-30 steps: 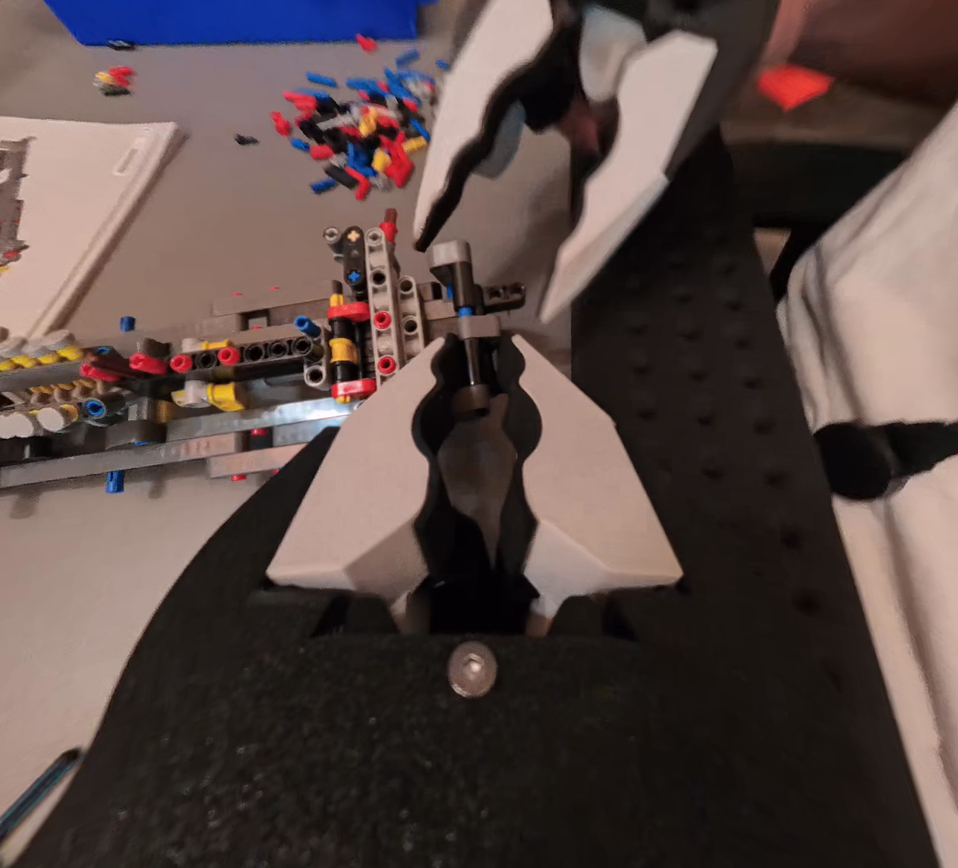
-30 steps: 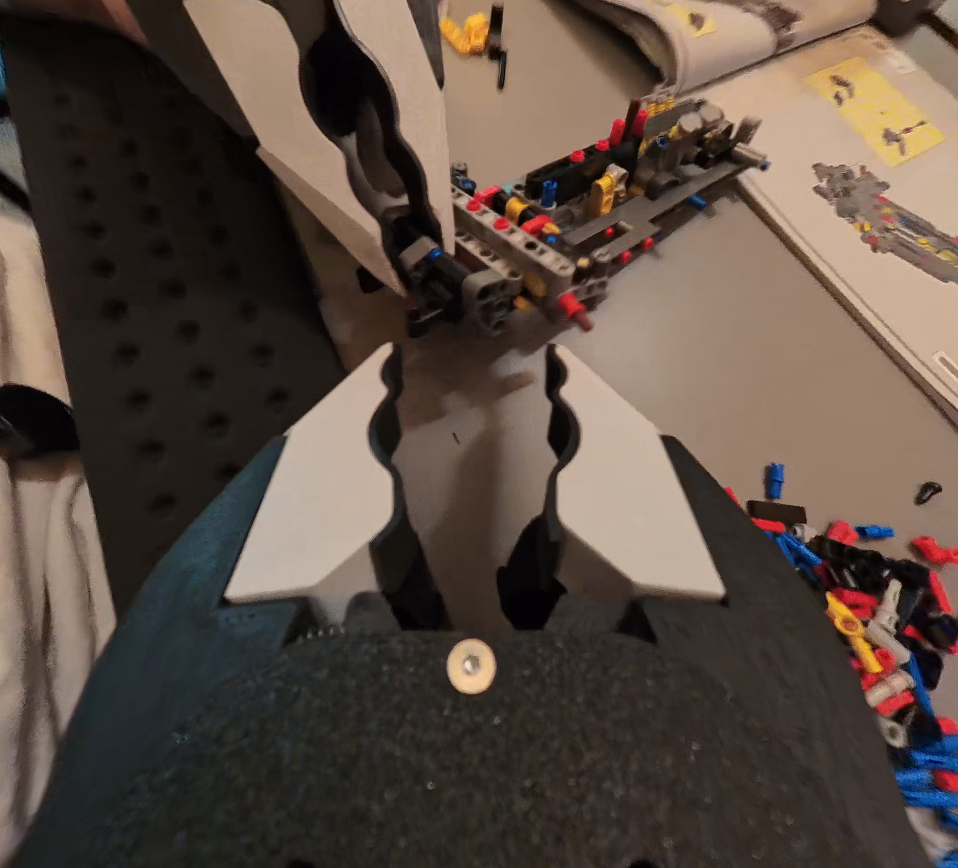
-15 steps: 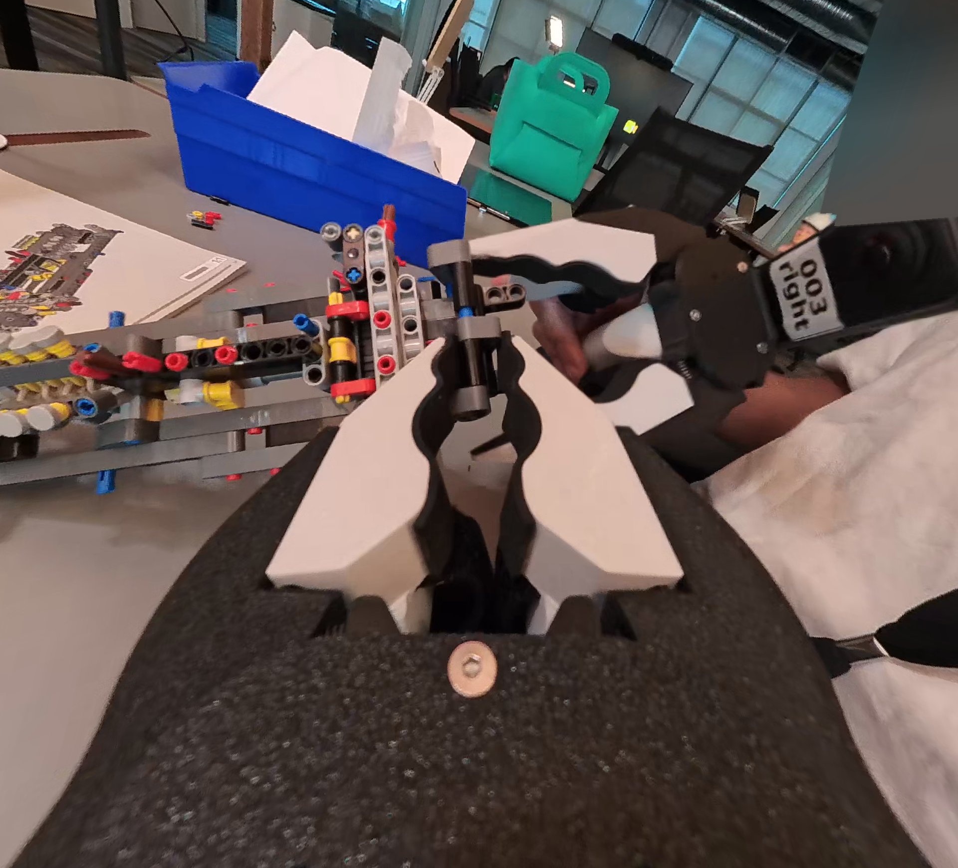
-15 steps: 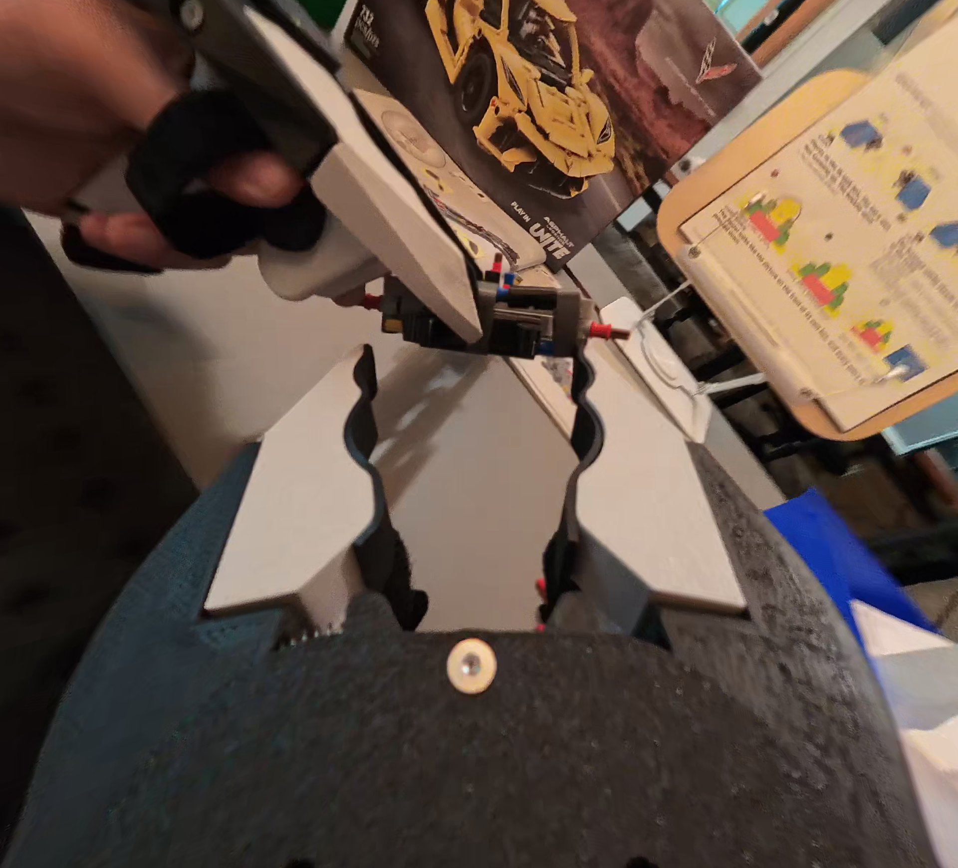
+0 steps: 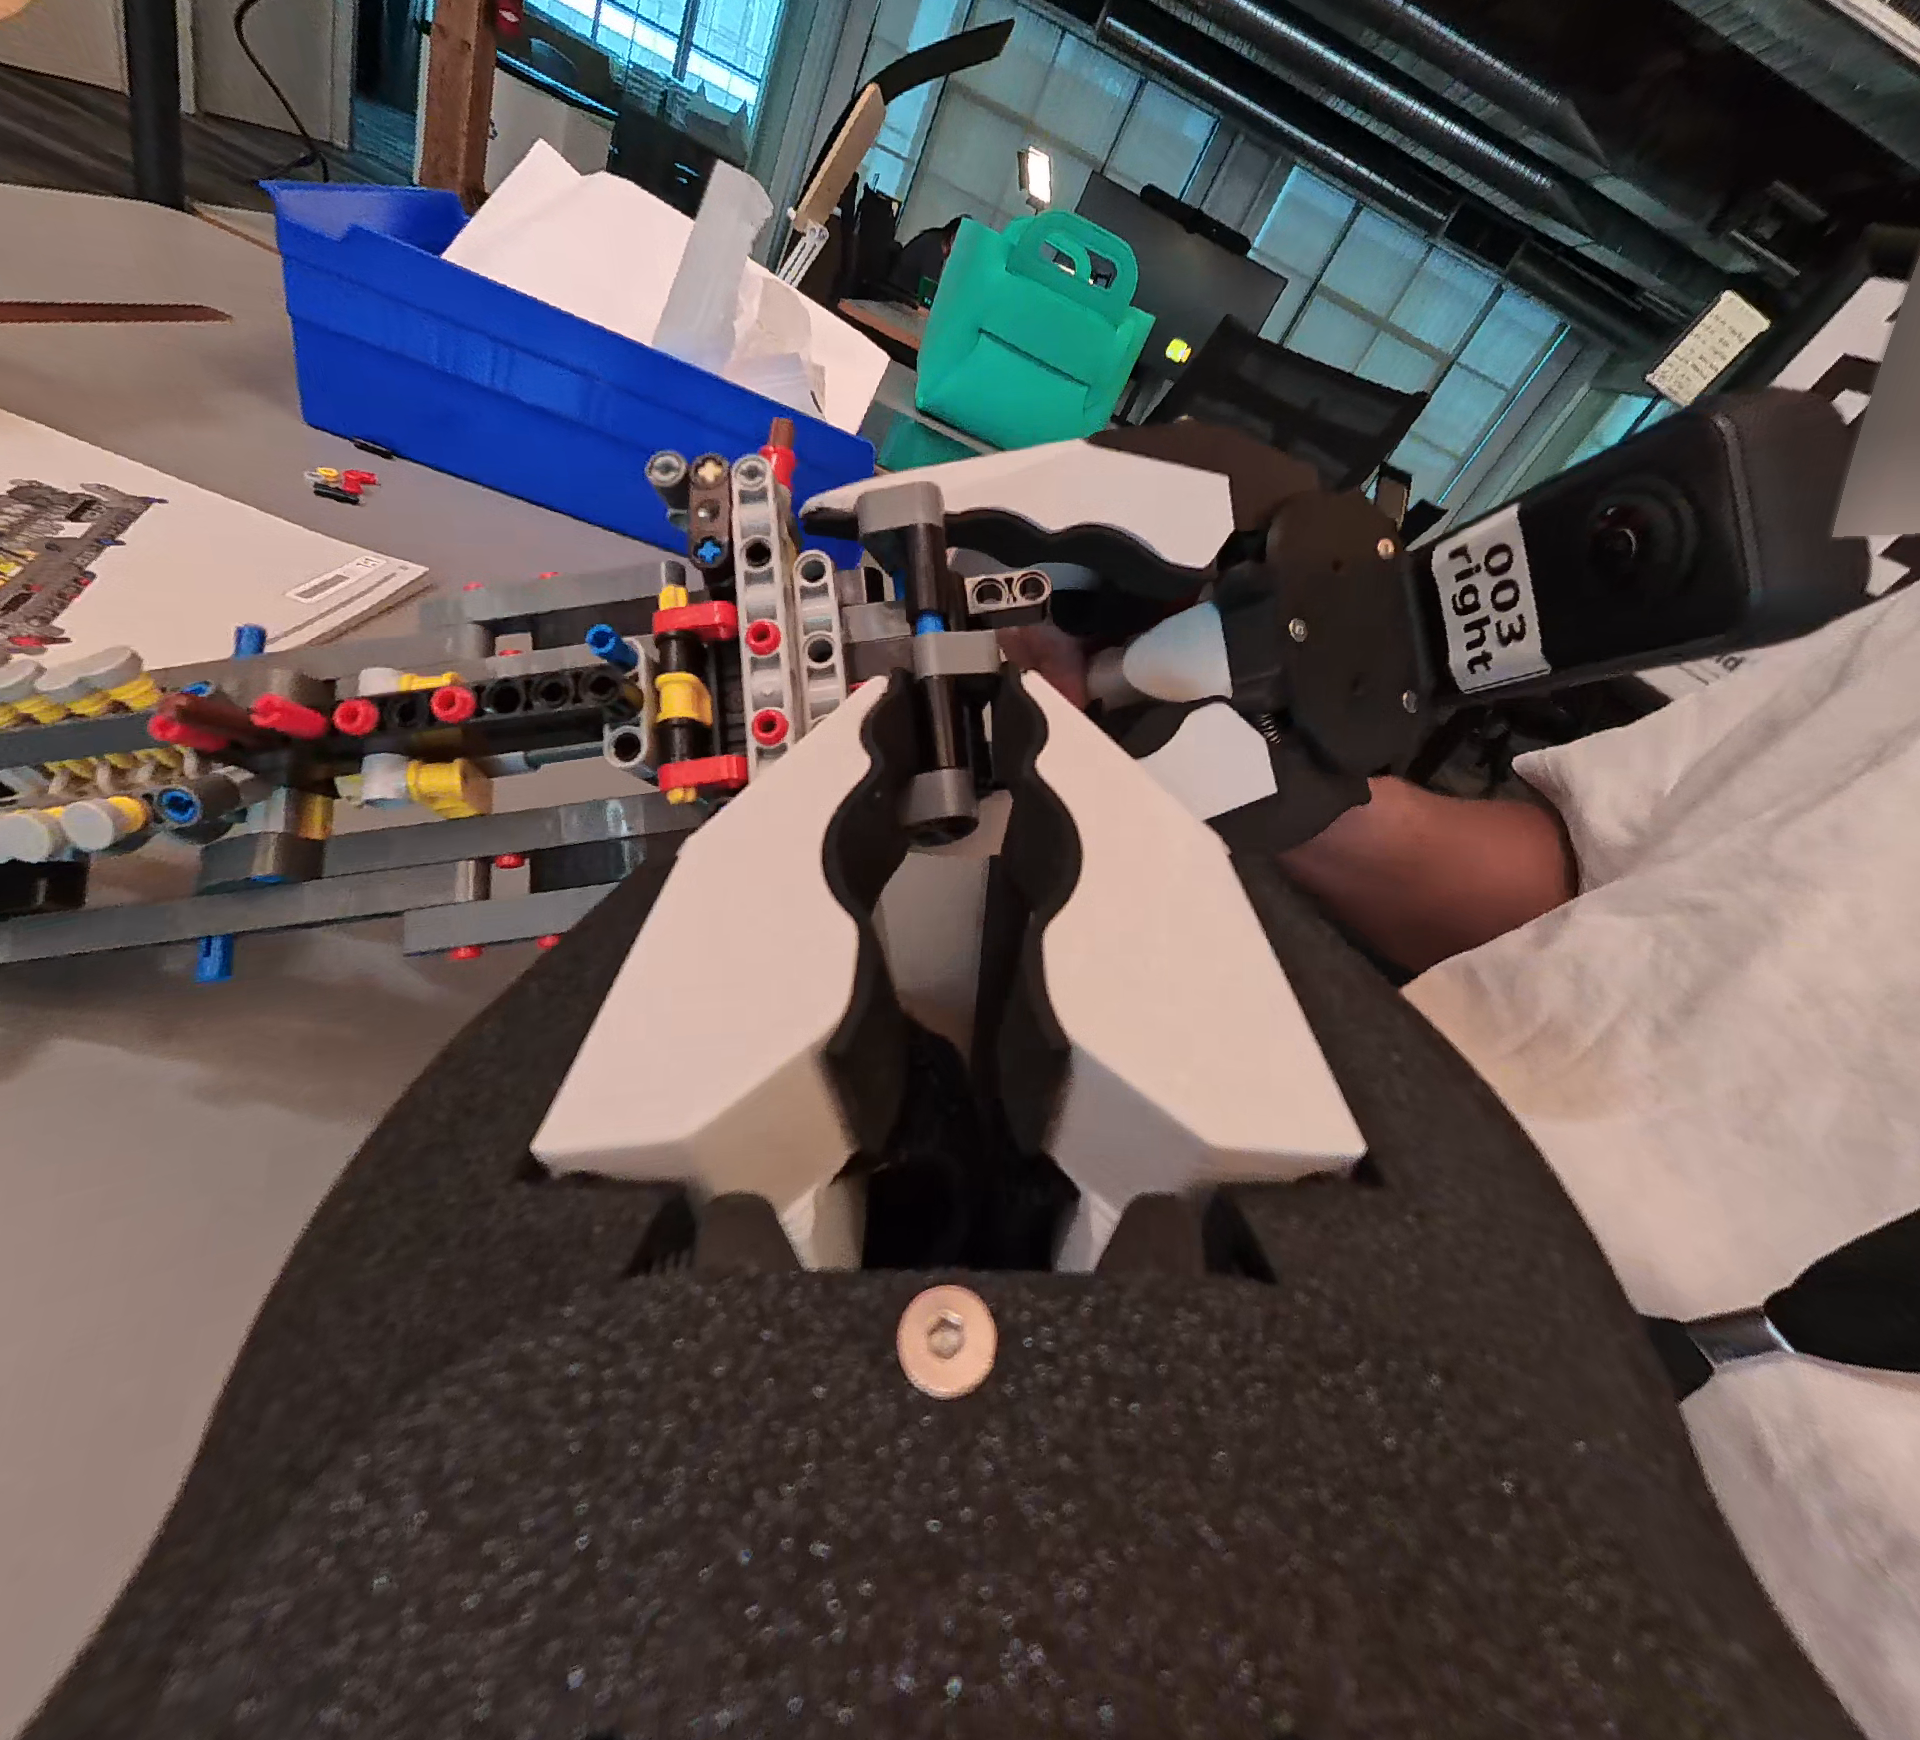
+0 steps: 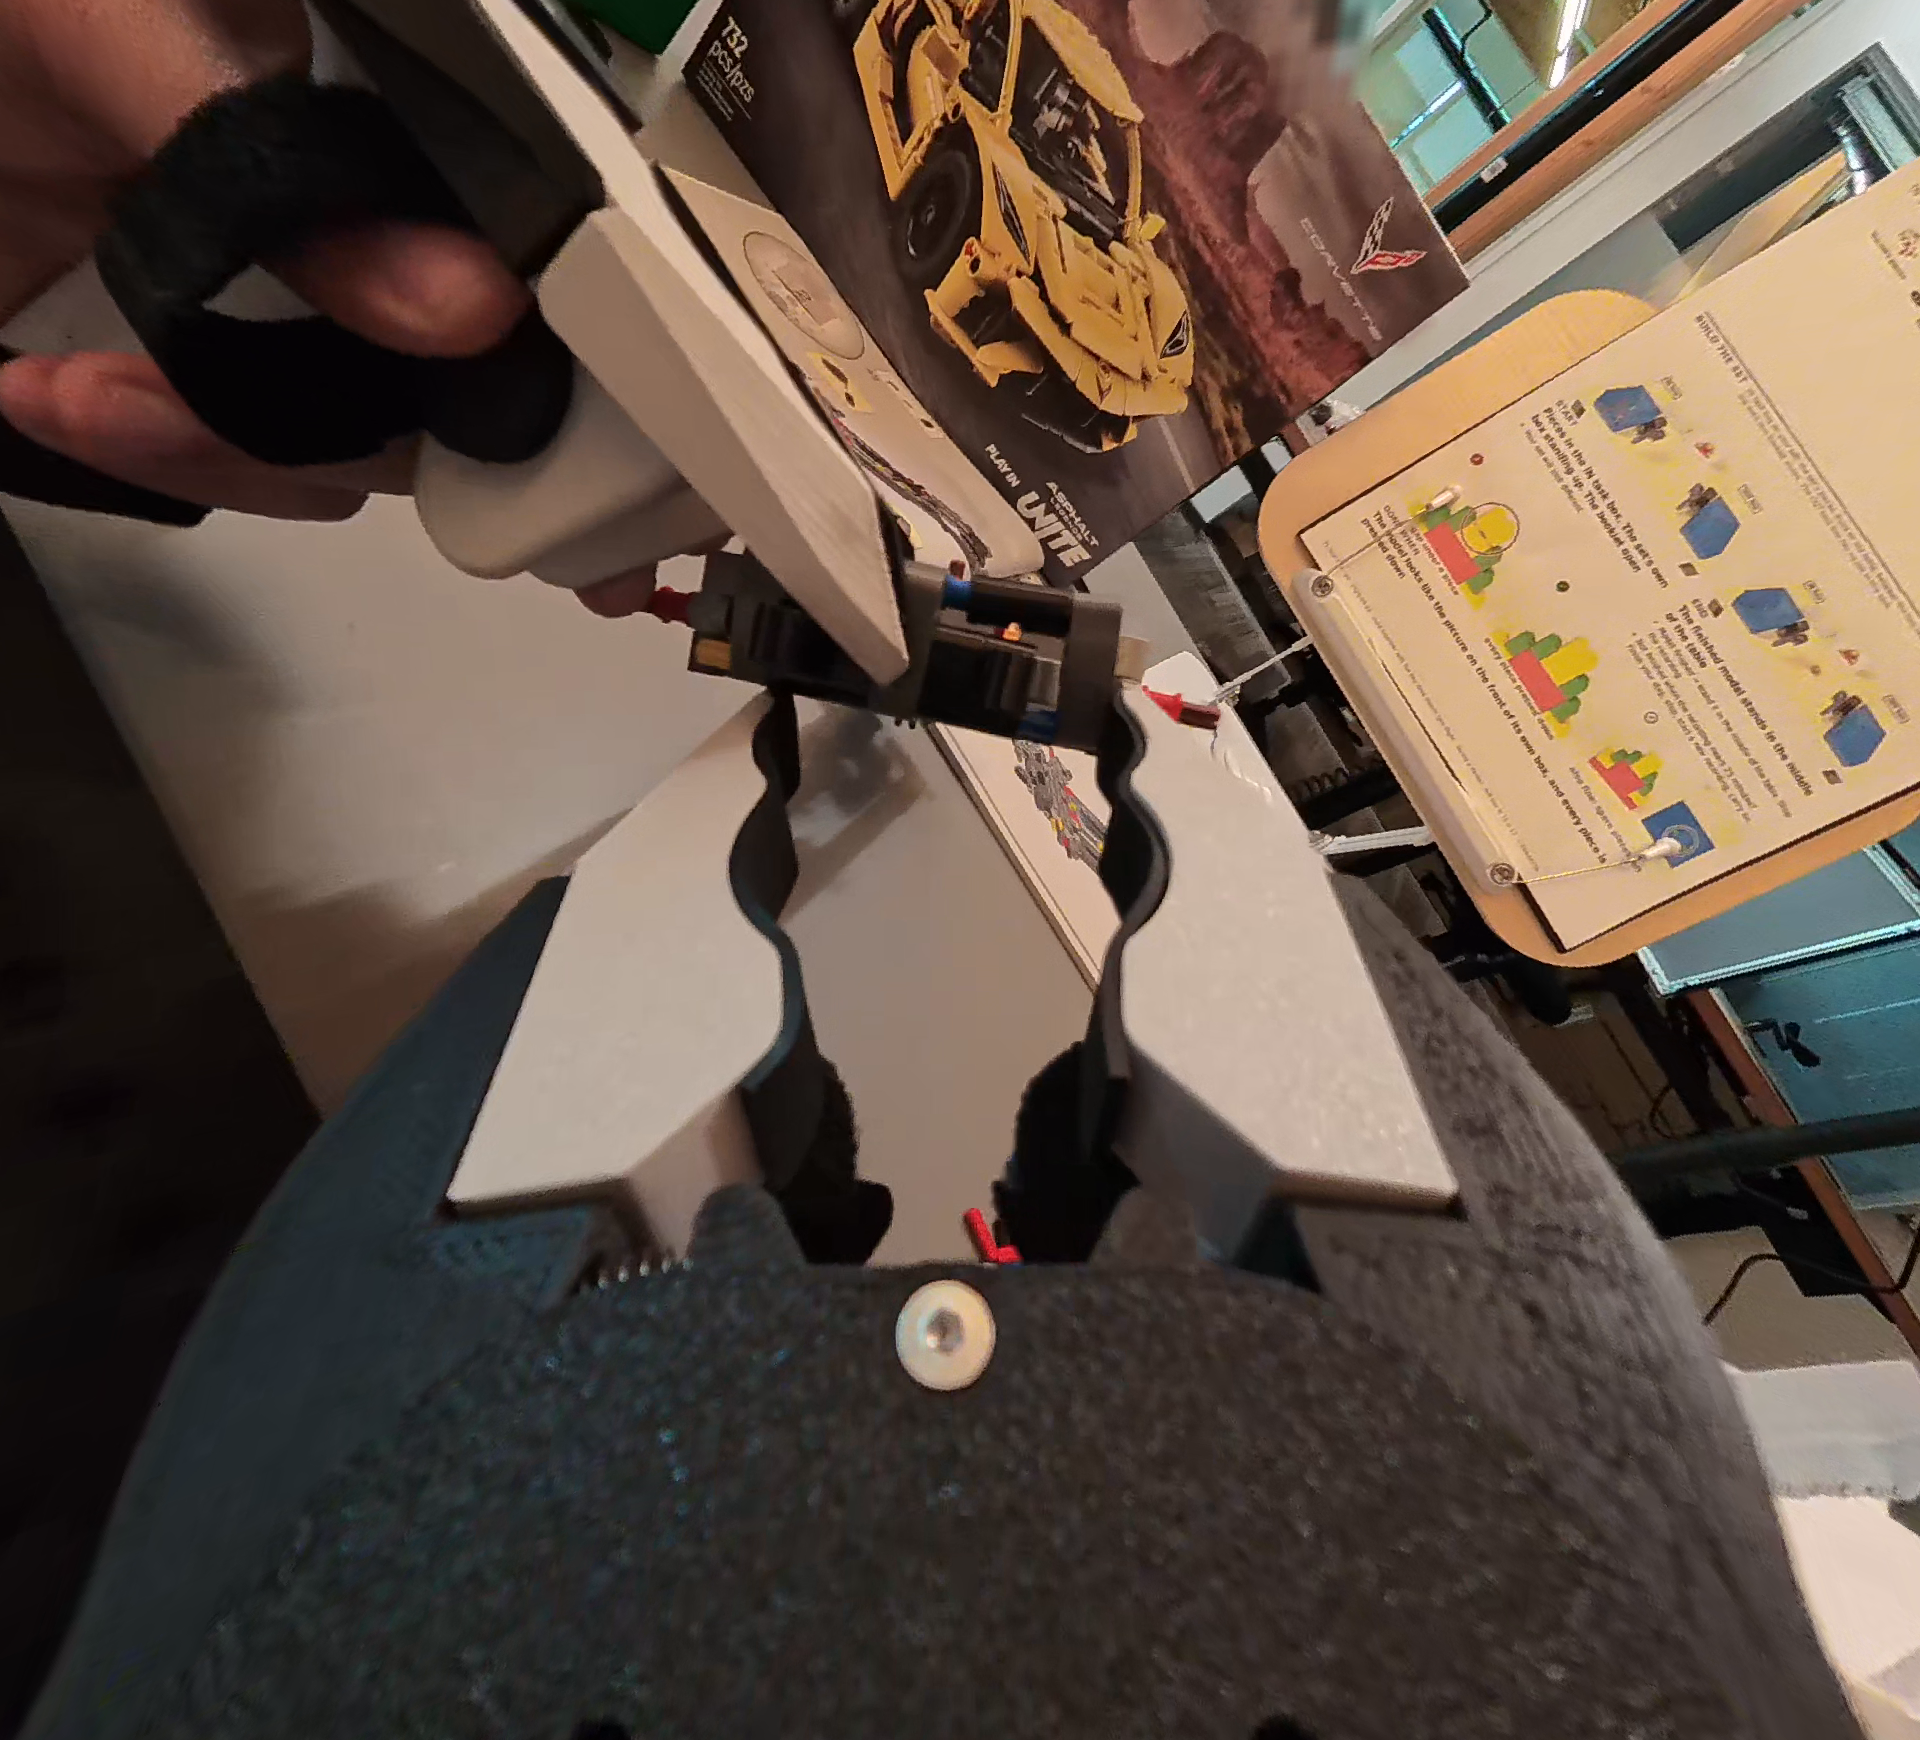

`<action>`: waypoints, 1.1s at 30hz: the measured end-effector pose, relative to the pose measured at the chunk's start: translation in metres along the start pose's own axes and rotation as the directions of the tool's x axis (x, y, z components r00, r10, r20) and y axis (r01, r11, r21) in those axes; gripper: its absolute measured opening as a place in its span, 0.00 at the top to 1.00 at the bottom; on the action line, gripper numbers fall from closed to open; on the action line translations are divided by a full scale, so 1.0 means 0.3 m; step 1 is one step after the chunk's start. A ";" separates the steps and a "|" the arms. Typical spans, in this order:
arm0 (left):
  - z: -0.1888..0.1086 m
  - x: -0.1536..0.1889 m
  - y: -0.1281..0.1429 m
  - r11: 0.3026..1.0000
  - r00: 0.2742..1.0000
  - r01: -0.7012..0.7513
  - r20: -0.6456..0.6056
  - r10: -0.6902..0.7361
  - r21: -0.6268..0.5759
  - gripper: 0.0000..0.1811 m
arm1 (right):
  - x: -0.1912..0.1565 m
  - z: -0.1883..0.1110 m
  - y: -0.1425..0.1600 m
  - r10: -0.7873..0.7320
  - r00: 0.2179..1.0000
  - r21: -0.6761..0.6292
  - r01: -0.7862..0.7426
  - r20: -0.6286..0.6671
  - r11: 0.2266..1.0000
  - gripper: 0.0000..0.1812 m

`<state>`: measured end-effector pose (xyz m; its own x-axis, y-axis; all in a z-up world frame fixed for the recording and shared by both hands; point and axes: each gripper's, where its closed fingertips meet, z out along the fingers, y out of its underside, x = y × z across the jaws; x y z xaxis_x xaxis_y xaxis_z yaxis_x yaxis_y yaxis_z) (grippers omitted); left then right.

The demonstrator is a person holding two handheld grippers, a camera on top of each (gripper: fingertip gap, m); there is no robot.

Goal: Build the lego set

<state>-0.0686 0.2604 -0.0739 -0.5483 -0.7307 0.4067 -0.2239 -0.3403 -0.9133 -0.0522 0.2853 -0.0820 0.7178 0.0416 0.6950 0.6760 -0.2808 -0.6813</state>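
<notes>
The left tool is clamped on the near end of the lego model, its two white fingers pinching a black axle capped with grey connectors. The model is a long grey chassis studded with red, yellow, blue and black pieces; it stretches away to the left, its far end low over the grey worktop, though whether that end rests on the surface is hard to tell.

The right tool stands wide open, its fingers spread on either side of the same end of the model. Its right fingertip lies just beside the dark grey block there, and contact cannot be made out. In the left wrist view this tool comes in from the right, one finger lying over the top of the axle.

An instruction booklet lies open on the worktop to the left, with a blue bin holding white paper behind it. In the right wrist view the set's box, showing a yellow car, stands behind the model, and a printed sheet on a wooden board stands to the right.
</notes>
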 end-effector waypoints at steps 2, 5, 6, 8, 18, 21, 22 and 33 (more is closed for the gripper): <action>0.000 0.000 -0.001 1.000 1.000 -0.003 -0.001 0.003 0.002 0.93 | 0.012 -0.001 0.004 -0.007 1.000 -0.008 0.007 -0.023 1.000 0.73; 0.002 0.002 0.003 1.000 1.000 -0.006 -0.001 0.006 0.005 0.93 | 0.019 -0.004 0.009 -0.024 0.999 -0.001 0.024 -0.037 1.000 0.75; 0.003 0.001 0.002 1.000 1.000 -0.007 0.001 0.007 0.007 0.93 | 0.020 -0.004 0.010 -0.022 0.999 0.001 0.022 -0.040 1.000 0.76; 0.005 -0.004 0.000 1.000 1.000 -0.009 0.006 0.009 0.005 0.93 | 0.023 -0.002 0.013 -0.021 0.999 0.000 0.021 -0.040 1.000 0.75; -0.015 -0.017 -0.118 0.895 0.914 0.386 -0.222 -0.339 0.223 0.93 | 0.044 -0.040 -0.082 0.128 0.991 0.093 -0.124 -0.043 0.988 0.53; -0.025 0.002 -0.128 0.890 0.900 0.401 -0.275 -0.339 0.216 0.93 | 0.053 -0.016 -0.104 0.069 0.998 0.109 -0.068 -0.004 0.992 0.54; -0.024 0.005 -0.127 0.889 0.898 0.404 -0.280 -0.340 0.217 0.93 | 0.052 -0.004 -0.106 0.037 0.999 0.108 -0.039 0.015 0.993 0.55; -0.030 0.007 -0.138 0.859 0.883 0.436 -0.310 -0.351 0.268 0.93 | 0.065 0.036 -0.137 0.002 0.992 0.175 -0.024 0.124 0.984 0.61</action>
<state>-0.0678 0.2784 -0.0355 -0.6558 -0.3422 0.6729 -0.2155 -0.7694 -0.6013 -0.0642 0.3080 -0.0430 0.7341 0.1601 0.6598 0.6776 -0.1101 -0.7272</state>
